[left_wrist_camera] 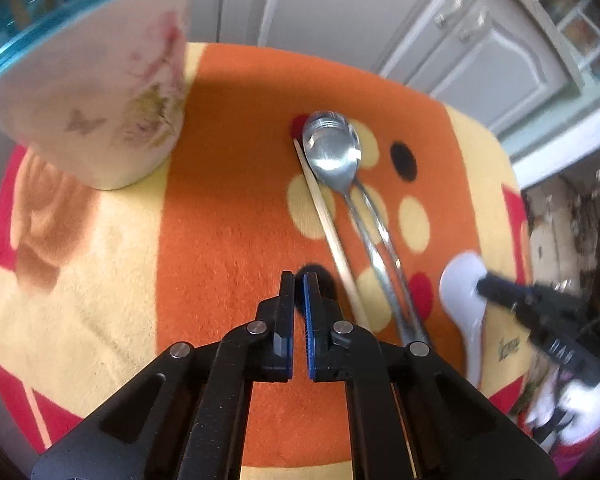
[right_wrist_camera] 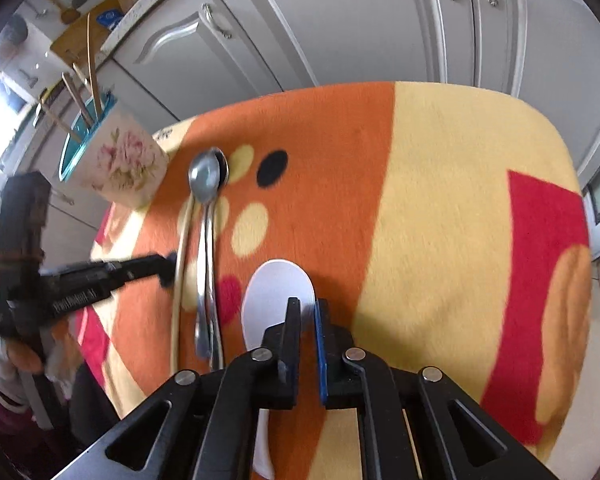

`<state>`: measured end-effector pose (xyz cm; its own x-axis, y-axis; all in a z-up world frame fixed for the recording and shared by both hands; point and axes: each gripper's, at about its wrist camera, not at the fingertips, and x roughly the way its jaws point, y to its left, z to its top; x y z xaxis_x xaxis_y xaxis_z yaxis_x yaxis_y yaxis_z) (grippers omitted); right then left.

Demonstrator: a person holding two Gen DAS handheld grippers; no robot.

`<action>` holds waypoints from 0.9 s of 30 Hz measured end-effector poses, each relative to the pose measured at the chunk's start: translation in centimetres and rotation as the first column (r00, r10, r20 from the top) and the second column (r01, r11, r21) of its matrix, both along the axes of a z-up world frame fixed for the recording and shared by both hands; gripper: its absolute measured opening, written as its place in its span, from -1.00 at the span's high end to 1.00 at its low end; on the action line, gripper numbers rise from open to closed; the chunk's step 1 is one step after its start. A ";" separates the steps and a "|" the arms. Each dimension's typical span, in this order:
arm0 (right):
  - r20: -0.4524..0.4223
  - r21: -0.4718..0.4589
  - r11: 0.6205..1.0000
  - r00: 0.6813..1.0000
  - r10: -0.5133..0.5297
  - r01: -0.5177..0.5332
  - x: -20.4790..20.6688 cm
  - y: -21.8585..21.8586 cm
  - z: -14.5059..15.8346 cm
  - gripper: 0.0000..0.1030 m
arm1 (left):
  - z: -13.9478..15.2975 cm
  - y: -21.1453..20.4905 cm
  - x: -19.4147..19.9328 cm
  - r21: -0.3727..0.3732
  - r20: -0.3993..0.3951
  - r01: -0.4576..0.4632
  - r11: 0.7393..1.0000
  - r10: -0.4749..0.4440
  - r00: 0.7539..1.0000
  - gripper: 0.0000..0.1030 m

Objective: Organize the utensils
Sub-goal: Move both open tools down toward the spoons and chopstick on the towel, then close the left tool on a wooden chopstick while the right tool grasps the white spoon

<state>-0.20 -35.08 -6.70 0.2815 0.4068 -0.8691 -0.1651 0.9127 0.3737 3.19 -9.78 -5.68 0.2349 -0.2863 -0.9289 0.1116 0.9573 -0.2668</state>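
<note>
Right gripper (right_wrist_camera: pixel 308 308) pinches white spoon (right_wrist_camera: pixel 278 292) beside metal spoons (right_wrist_camera: pixel 206 208).

Steel spoons (left_wrist_camera: pixel 332 148) and a pale chopstick (left_wrist_camera: pixel 328 224) side by side, white spoon (right_wrist_camera: pixel 278 296) just beside.

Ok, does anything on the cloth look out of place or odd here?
Mildly. A chopstick, metal spoons and a white spoon lie loose on the cloth, not in the floral holder. The left gripper has shut beside the chopstick, on nothing.
</note>
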 end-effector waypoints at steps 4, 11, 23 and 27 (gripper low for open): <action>0.011 -0.001 1.000 1.000 -0.009 0.009 -0.1 -0.2 0.6 0.85 | 0.4 -0.7 0.8 -0.009 0.016 -0.011 1.000 0.011 1.000 0.50; 0.029 -0.014 1.000 1.000 -0.009 0.009 0.3 -0.2 1.6 0.49 | -0.7 -3.5 1.3 0.057 0.024 0.044 0.997 -0.046 0.999 0.74; 0.017 -0.019 0.997 0.997 0.075 -0.074 1.0 0.2 0.6 0.46 | -0.3 1.1 -1.9 0.038 -0.039 0.147 0.988 -0.145 0.989 0.89; -0.024 0.030 0.994 0.994 0.104 -0.103 1.2 0.3 -0.5 0.45 | 0.6 1.3 -1.9 0.076 0.003 0.158 0.984 -0.159 0.987 0.82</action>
<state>1.03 -34.82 -7.18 0.2142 0.4573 -0.8631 -0.2484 0.8801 0.4046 1.32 -8.44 -5.13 0.2005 -0.2500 -0.9472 0.2659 0.9445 -0.1930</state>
